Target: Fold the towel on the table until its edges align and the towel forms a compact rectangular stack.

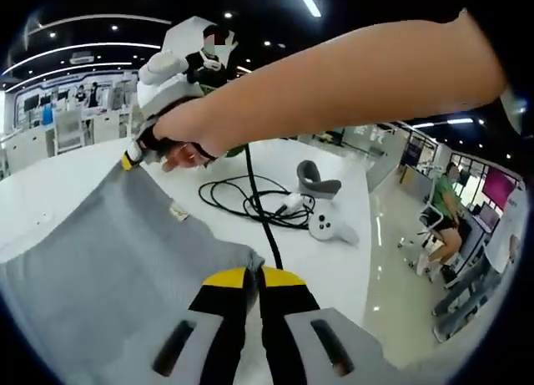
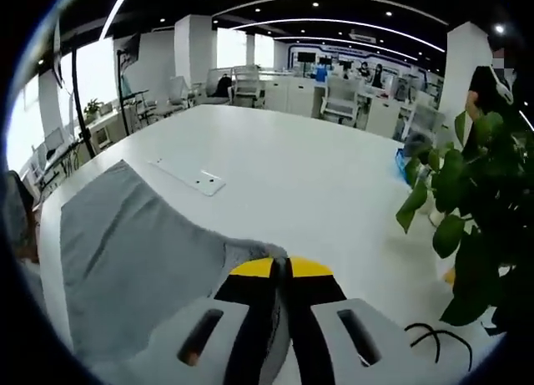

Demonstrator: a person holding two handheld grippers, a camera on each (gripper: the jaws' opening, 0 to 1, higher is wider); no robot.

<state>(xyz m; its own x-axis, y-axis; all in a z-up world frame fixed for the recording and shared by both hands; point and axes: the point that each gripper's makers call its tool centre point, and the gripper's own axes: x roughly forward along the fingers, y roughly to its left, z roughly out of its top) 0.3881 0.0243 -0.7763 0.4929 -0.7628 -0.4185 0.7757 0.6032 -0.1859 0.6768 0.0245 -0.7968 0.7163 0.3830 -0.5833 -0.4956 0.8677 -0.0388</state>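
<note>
Both views low and close over the white table [image 2: 317, 184], facing opposite ways, sharing the grey towel [image 1: 100, 260]

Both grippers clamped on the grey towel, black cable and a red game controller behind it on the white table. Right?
Not quite: the controller is white, per the left gripper view. The left gripper and right gripper do clamp the towel, with the cable on the table.

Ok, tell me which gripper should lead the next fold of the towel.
Probably right. Each is shut on an edge of the towel, but the right gripper faces open table, while the left gripper has a cable and a controller lying just ahead, which a carried edge could snag.
</note>
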